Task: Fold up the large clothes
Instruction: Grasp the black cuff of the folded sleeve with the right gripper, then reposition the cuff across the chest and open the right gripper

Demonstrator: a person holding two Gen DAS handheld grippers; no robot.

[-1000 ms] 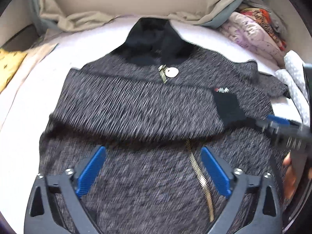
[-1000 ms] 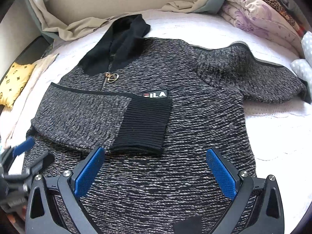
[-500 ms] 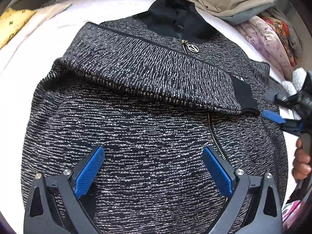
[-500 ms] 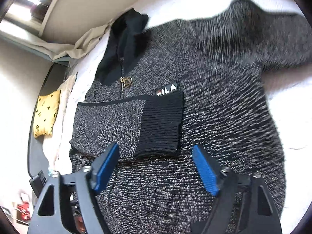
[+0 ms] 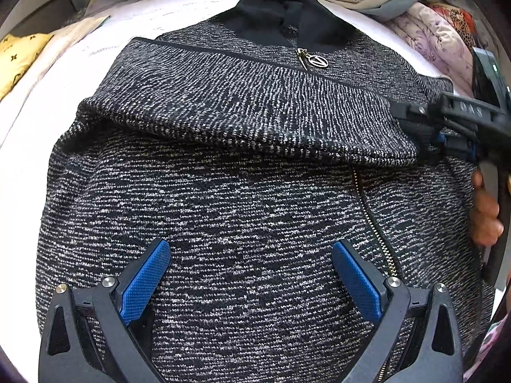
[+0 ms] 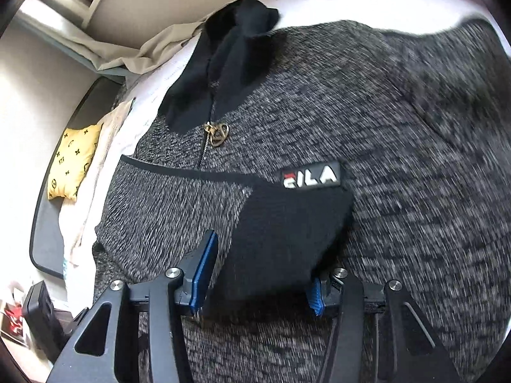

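Left wrist view: left tongs [image 5: 250, 282] apart, empty, over jacket [image 5: 223, 207] spread on bed [image 5: 38, 102]; sleeve [image 5: 255, 115] folded across chest. Right tongs [image 6: 255, 274] closing around black cuff [image 6: 287, 223], pads not yet pressing.

The right claw [image 6: 255, 271] is closing, its blue-padded fingers [image 6: 204, 271] either side of the black ribbed cuff [image 6: 287, 233] of the sleeve folded across the grey-and-black marled knit zip sweater [image 6: 399, 207]. That sweater lies spread on the white bed [image 6: 319, 3], black collar [image 6: 223, 63] at the far end. A yellow patterned cushion [image 6: 73, 162] sits off left.
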